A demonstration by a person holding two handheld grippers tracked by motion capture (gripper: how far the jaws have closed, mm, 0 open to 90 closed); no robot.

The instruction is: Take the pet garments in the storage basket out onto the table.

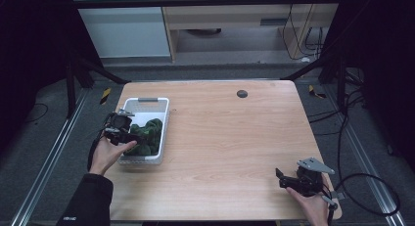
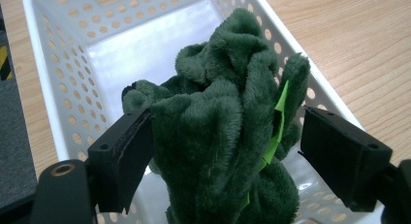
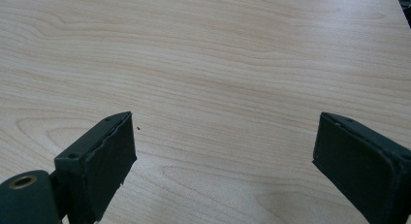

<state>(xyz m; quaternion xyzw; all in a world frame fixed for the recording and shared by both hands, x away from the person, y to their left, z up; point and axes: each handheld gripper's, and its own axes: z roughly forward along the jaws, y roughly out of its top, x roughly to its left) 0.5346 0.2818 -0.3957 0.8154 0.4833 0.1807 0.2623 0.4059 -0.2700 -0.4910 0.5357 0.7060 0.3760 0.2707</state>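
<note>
The left gripper [image 2: 225, 151] stands open around a dark green plush cloth [image 2: 228, 132] inside the white perforated plastic basket [image 2: 58, 78]; contact is unclear and the cloth's lower end is cut off. The right gripper [image 3: 223, 156] rests open over the light wooden table [image 3: 218, 54].

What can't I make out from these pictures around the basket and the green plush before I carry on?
- Whether the left gripper pinches the green plush: in the left gripper view the right jaw stands off it, and the left contact is hidden by pile.
- The plush's shape: bunched up; its lower part is cut off by the bottom edge.
- White basket floor beneath the plush: covered.
- High view: the plush is too small and dark to read.
</note>
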